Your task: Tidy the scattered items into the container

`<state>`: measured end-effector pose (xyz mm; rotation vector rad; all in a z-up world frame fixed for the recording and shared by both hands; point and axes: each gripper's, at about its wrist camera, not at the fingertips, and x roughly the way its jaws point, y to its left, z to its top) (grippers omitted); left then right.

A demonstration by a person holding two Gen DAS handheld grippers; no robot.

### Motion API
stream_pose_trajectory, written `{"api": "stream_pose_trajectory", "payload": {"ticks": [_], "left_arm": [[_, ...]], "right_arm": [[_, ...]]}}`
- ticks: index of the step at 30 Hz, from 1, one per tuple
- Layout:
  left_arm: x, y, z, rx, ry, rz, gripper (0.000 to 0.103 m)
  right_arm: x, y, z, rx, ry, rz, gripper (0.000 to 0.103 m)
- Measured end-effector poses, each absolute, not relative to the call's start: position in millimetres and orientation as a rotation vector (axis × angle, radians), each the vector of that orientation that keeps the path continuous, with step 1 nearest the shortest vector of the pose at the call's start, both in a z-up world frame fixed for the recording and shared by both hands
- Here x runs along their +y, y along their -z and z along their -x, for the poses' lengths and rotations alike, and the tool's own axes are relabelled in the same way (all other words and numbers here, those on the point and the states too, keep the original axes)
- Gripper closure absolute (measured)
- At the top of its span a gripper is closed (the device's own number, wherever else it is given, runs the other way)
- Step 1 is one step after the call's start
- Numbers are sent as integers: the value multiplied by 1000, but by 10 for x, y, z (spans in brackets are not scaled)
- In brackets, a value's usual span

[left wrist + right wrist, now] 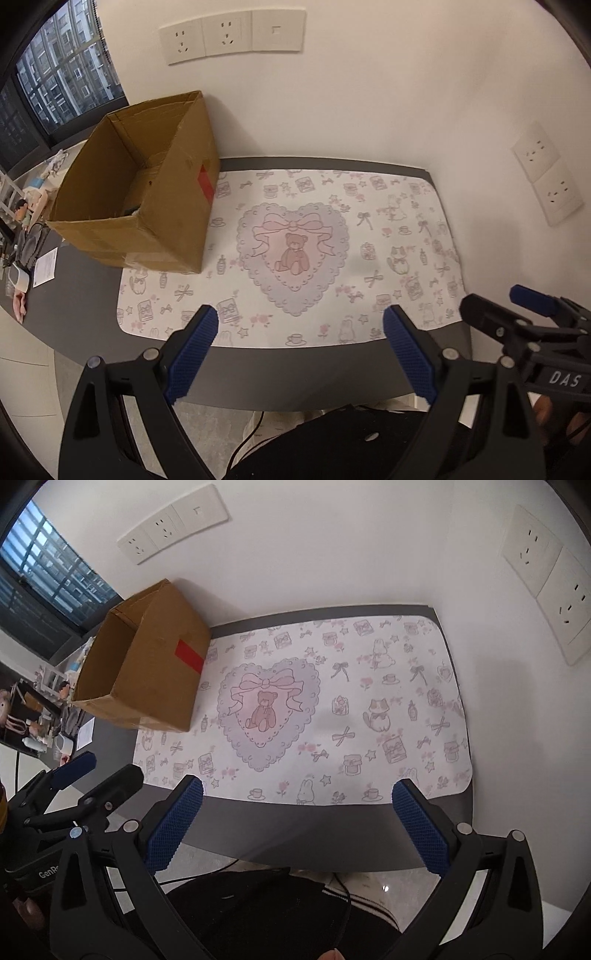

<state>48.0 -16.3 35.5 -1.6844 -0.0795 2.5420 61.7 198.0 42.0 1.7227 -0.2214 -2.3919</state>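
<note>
two grippers, left gripper (301, 321) and right gripper (297, 794), gape empty near one cardboard box (177, 206).

Cardboard box (147, 195): near wall hides most of the interior; a pale item low inside, too little visible to identify. Clutter on the side surface (26, 218): small, blurred, indistinct. Paper sheet (45, 266): print illegible. Right gripper (524, 314) in left view: cut by frame edge, finger gap not readable.
</note>
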Motion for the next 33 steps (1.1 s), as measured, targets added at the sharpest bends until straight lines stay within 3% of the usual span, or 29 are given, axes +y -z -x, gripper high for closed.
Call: {"api": "stream_pose_trajectory", "payload": {"ticks": [12,33], "left_arm": [[-560,-299,-227,-27,-2583,1743,13],[-494,-294,-39,74,-2645,1797,13]], "right_arm": [[1597,-433,-376,-117,2421,-1762,0],[1613,-313,-166,-50,2397,-1817,0]]}}
